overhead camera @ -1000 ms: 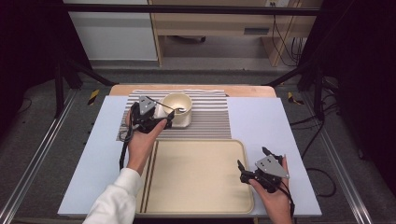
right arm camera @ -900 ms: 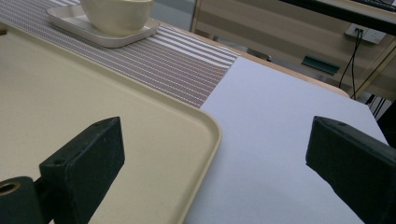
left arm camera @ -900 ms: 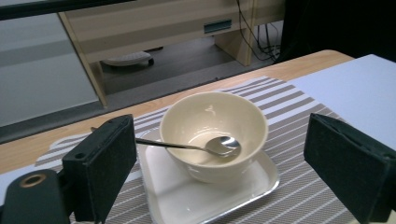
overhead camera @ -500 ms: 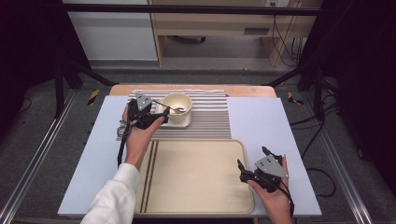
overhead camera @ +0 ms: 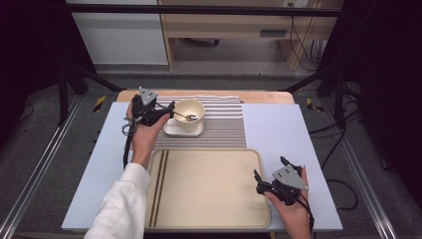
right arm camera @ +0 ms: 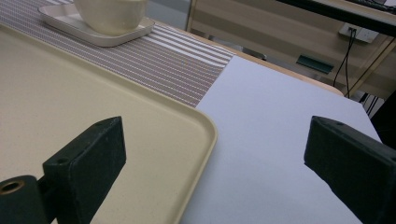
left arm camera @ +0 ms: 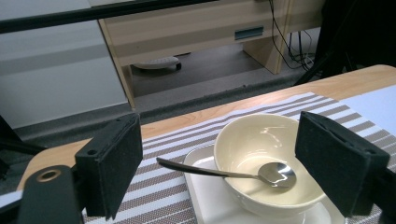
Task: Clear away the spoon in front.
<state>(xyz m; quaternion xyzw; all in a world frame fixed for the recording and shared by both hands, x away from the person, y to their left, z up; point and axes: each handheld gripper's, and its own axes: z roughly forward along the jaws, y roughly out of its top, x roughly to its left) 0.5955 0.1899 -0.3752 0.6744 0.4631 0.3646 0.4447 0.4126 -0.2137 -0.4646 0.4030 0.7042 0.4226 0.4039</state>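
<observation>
A cream bowl [overhead camera: 189, 113] [left arm camera: 266, 158] stands on a small white square plate [overhead camera: 171, 130] [left arm camera: 205, 205], with a metal spoon [overhead camera: 185, 116] [left arm camera: 224, 174] resting in it, handle out to the left. My left gripper [overhead camera: 168, 111] [left arm camera: 224, 163] hovers just left of the bowl, jaws pointing at the spoon handle. They have just been closing a little but are still wide apart and touch nothing. My right gripper [overhead camera: 270, 168] [right arm camera: 219, 172] is open and straddles the right rim of the beige tray [overhead camera: 209, 199] [right arm camera: 70, 93], gripping nothing.
A striped placemat [overhead camera: 224, 124] lies under the plate at the back of the table. A pale blue cover [overhead camera: 278, 129] spreads over the tabletop. Beyond the far wooden edge stand dark frame legs and a desk with cables.
My left gripper has drifted left and toward the far edge, its tips now slightly farther from the bowl. The right gripper has stayed put.
</observation>
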